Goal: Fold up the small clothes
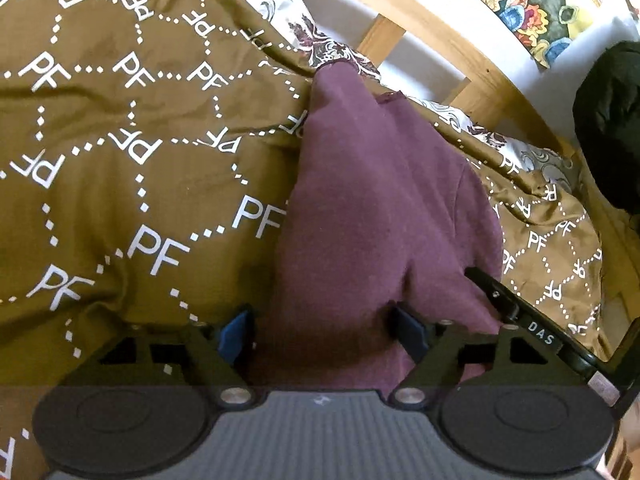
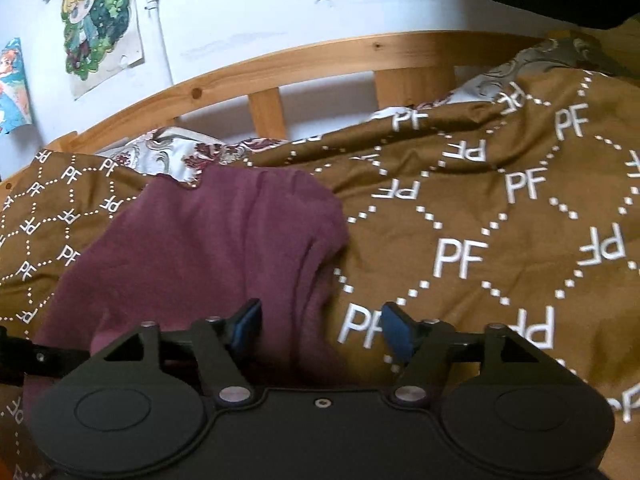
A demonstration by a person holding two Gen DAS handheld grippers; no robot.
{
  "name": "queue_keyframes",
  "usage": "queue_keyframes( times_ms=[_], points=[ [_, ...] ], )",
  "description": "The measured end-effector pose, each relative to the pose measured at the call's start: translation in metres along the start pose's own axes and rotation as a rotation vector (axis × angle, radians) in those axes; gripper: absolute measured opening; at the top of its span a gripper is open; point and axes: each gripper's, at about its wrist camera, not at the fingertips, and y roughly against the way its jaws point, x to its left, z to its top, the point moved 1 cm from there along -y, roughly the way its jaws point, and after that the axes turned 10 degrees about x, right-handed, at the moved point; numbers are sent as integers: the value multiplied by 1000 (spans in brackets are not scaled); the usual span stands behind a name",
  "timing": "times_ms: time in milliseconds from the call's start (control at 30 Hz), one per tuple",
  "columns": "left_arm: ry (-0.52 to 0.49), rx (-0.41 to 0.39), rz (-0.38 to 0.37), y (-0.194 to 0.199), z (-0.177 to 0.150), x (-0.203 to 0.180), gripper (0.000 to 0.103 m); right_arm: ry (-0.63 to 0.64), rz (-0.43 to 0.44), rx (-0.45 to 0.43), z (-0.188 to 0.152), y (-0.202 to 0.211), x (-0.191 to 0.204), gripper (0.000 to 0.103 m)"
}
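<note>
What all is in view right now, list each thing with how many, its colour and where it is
garment: one, maroon, lying on the bedspread between both grippers
bedspread: one, brown with white PF letters, covering the bed
floral sheet: one, white and dark red, along the far edge
bed rail: one, light wood, behind the bedding
posters: several, colourful, on the white wall
dark bundle: one, black, far right
left gripper: black, blue pads, open over the garment
right gripper: black, blue pads, open

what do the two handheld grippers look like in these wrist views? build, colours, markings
Both share one build: black angular linkage arms with silver pivot pins, blue pads on the fingertips, two round black discs on the body. The left gripper has a grey ribbed centre plate; the right gripper has a plain black one with a single screw. In the left view, the right gripper's black side bar reads "DAS". No cables or sleeves visible.
</note>
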Motion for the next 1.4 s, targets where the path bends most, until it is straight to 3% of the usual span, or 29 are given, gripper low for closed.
queue_keyframes(
  times_ms=[400,600,700,1000,1400],
  points=[
    [-75,-120,132,39,-13,-20,97,7,-86,-46,-10,38,3,78],
    [-133,-187,179,75,-26,-35,102,-32,-94,-131,-15,82,3,97],
    [-165,-226,199,96,-34,-43,102,-41,-94,-179,-21,106,7,102],
    [-226,-349,237,154,-75,-51,102,18,-100,-333,-52,183,36,102],
    [-304,-363,243,202,-144,-42,102,6,-68,-434,-105,258,65,102]
  ],
)
